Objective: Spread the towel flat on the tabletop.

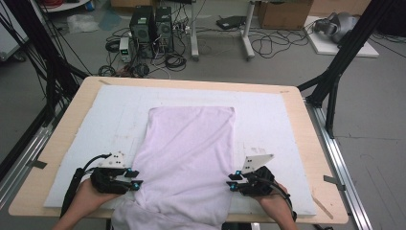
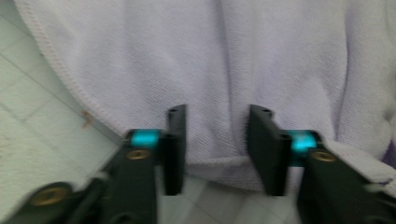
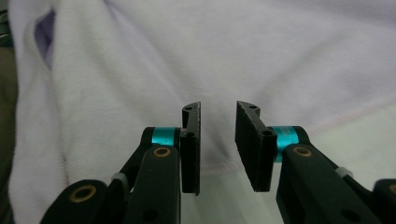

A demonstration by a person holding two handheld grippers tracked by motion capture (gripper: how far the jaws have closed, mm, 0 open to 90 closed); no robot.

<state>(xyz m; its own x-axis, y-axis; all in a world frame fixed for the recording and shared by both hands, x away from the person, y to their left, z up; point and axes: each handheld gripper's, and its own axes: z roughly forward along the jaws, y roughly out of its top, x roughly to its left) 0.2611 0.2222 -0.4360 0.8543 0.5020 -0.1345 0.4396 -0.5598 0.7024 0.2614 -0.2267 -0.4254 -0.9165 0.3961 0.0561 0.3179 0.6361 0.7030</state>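
A pale lilac towel (image 1: 189,153) lies lengthwise on the white mat (image 1: 105,120), and its near end hangs over the table's front edge. My left gripper (image 1: 136,178) sits at the towel's left hem near the front. In the left gripper view the left gripper (image 2: 217,112) is open, with the towel (image 2: 210,56) and its stitched edge just beyond the tips. My right gripper (image 1: 232,182) sits at the right hem. The right gripper (image 3: 218,106) has a narrow gap between its jaws, and the towel (image 3: 224,51) lies past them, not pinched.
The mat covers most of a wooden table (image 1: 313,158). Black frame posts (image 1: 335,72) stand at both back corners. On the floor beyond are computer towers (image 1: 151,28), tangled cables and a cardboard box (image 1: 285,14).
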